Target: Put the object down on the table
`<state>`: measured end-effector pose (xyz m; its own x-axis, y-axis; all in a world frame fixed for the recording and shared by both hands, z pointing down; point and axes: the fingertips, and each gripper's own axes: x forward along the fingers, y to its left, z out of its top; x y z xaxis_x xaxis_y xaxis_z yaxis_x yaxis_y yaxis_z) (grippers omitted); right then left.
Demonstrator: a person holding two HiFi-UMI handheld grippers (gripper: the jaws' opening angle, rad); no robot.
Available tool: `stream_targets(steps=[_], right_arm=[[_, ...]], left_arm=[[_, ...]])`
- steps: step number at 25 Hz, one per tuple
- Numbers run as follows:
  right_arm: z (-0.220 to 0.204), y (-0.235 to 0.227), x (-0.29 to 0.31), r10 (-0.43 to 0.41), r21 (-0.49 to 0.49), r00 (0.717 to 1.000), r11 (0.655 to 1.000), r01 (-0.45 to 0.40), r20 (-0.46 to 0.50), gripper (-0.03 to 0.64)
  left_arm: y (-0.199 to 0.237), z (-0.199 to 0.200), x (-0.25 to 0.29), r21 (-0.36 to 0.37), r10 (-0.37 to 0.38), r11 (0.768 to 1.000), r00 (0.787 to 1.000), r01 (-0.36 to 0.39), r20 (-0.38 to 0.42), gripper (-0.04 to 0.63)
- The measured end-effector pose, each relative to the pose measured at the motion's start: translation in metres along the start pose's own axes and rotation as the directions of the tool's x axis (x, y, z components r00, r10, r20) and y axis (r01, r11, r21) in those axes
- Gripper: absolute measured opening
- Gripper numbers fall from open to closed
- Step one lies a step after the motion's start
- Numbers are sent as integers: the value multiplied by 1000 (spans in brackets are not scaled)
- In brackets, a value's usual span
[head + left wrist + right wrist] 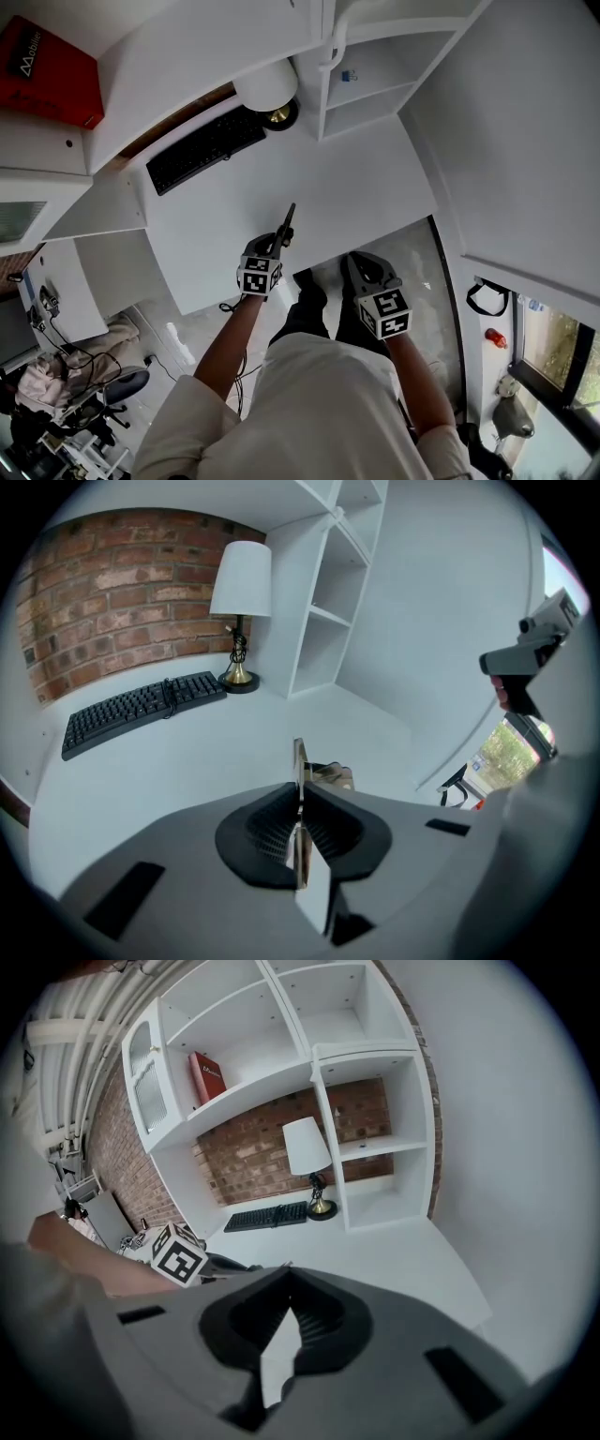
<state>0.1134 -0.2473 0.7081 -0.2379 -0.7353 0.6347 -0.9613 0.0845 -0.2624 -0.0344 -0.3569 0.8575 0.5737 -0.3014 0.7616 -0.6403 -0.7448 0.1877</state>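
Dark strip pinched in left gripper, pointing forward over table; right gripper closed, empty.

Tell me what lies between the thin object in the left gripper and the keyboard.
Nothing: the white table is bare between the thin object and the keyboard, clearest in the head view.

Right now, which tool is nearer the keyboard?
Left. The left tool, gripping a thin object, is over the table, keyboard ahead; the right tool hangs back off its edge.
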Motion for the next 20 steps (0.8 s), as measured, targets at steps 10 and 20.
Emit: stream_targets(steps=[10, 20], right_arm=[[-15, -2, 5, 2, 28, 1000, 1000, -1, -18, 2], [-29, -12, 8, 9, 43, 999, 999, -8, -36, 2]], left_arm=[[1, -17, 25, 91, 93, 992, 992, -85, -86, 14], [-11, -19, 42, 218, 158, 966, 984, -138, -79, 22]])
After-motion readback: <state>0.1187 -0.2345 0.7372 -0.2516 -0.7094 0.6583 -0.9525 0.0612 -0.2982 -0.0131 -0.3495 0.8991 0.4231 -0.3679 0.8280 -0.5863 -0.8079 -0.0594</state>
